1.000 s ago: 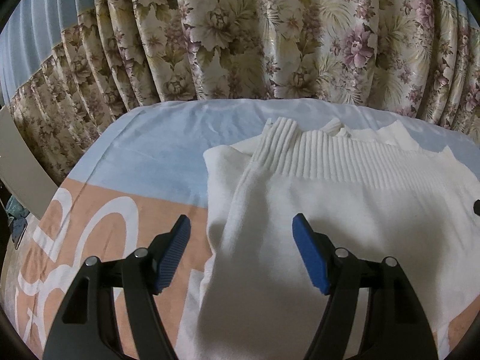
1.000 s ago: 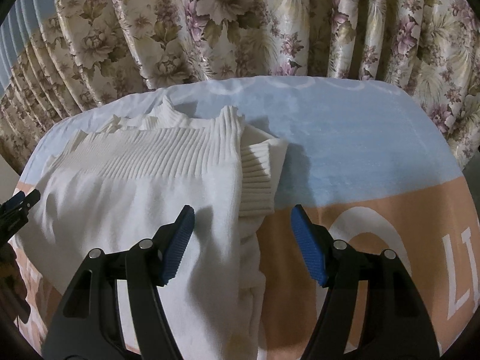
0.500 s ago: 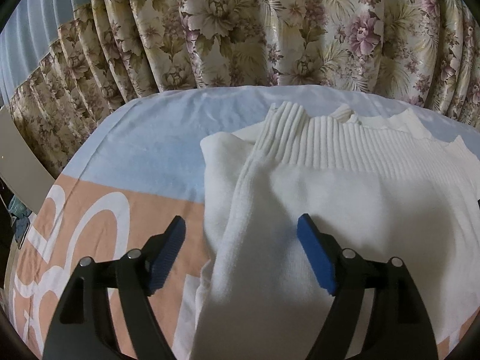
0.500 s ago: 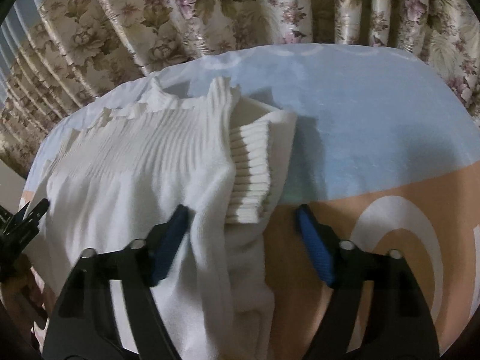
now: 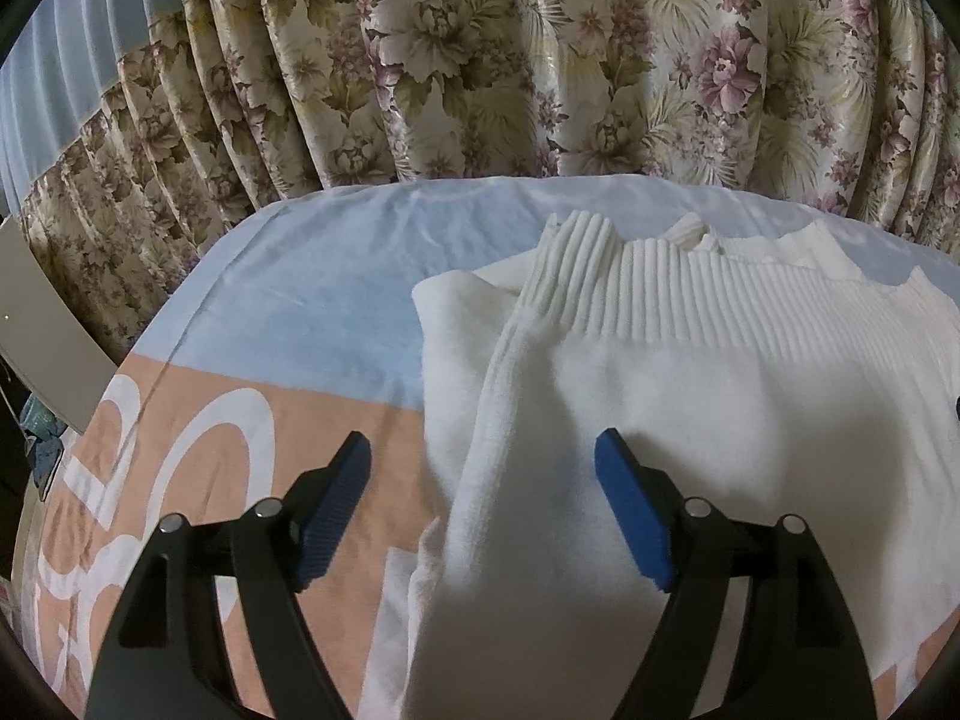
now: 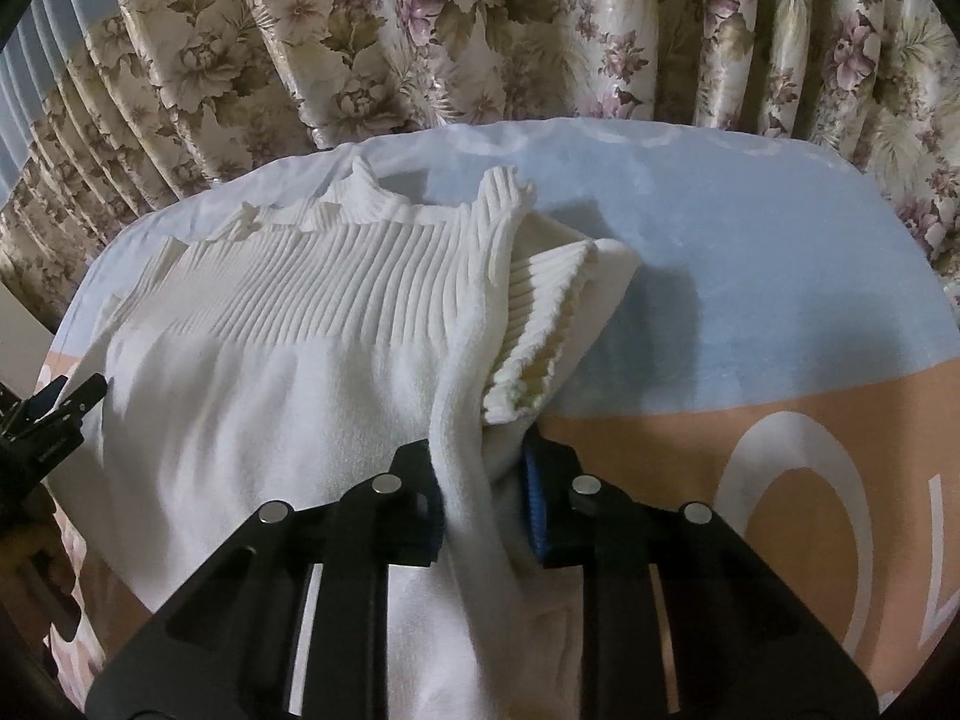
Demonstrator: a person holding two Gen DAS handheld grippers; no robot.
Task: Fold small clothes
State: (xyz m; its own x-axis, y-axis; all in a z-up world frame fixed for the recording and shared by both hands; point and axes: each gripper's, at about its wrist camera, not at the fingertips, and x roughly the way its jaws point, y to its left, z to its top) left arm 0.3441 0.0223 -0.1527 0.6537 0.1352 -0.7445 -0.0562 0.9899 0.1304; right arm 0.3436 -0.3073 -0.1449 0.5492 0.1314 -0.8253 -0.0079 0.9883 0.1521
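A white knit sweater (image 5: 690, 396) with a ribbed hem lies on the blue and orange cloth-covered table (image 5: 288, 312). My left gripper (image 5: 483, 501) is open, its blue pads astride the sweater's left folded edge, close above it. In the right wrist view the sweater (image 6: 288, 372) fills the left half. My right gripper (image 6: 483, 495) is shut on the sweater's right side edge, just below a ribbed sleeve cuff (image 6: 540, 324) folded over the body. The left gripper's tip (image 6: 54, 414) shows at the far left of that view.
Flowered curtains (image 5: 510, 60) hang right behind the table's far edge. The table cloth (image 6: 750, 300) lies bare to the right of the sweater, with large white letters on the orange part. A pale board (image 5: 42, 324) stands off the left side.
My right gripper moved forward over the sweater's right edge and closed on it. My left gripper edged slightly forward along the left edge and stayed open.
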